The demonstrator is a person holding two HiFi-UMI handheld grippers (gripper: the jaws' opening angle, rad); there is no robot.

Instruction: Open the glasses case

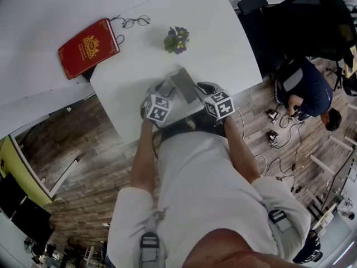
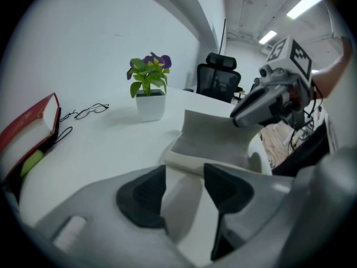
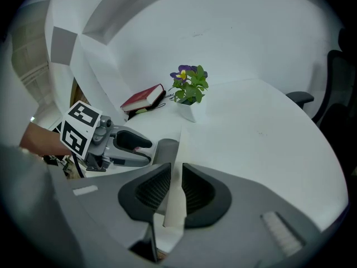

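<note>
Bench [image 1: 223, 43]: plain white. Glasses case [image 1: 183, 84]: pale grey outside, off-white along edge. Left claw [image 2: 184, 188] and right claw [image 3: 174, 191]: light grey shells, black ribbed pads [image 3: 148, 191]. Marker cubes [image 1: 158, 108]: white with black square patterns. Book [image 1: 89, 48] on bench: red cover, gold crest. Glasses [image 1: 135, 21] on bench: thin black frames. Plant [image 1: 177, 39] on bench: purple and yellow flowers, green leaves, white pot [image 2: 151, 105]. Floor [image 1: 83, 144] beside bench: brown wood planks. Chair [image 1: 301, 15] beyond bench: black.
</note>
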